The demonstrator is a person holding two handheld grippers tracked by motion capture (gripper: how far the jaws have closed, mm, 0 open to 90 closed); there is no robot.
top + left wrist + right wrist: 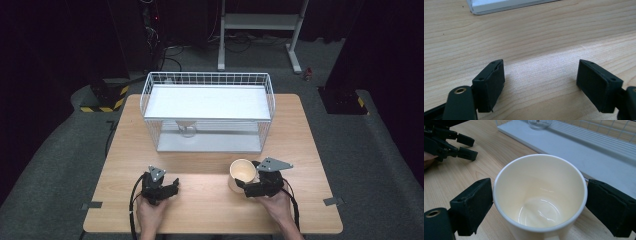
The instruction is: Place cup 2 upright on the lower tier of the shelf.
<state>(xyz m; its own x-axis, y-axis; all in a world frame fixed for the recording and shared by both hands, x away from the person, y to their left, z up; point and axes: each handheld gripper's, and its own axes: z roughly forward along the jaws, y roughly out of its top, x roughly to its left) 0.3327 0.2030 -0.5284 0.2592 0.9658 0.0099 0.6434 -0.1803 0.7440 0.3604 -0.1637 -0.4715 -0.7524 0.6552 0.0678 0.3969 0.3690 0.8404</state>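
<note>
Cream mug (540, 195) is sitting between the two black jaws of the right tongs (539, 206), which are clamping it on both sides, near the front right of the tabletop (210, 200). Behind it the white wire basket (207, 112) is standing. Left tongs (541, 85) are staying apart over bare wood, holding nothing, well apart from the mug

A cream-white mug (242, 173) stood upright at the near right of the tabletop (200, 200), just before the wire basket (207, 111). Its mouth was open, its glossy inside empty, and the right gripper (250, 184) clasped its sides.
</note>
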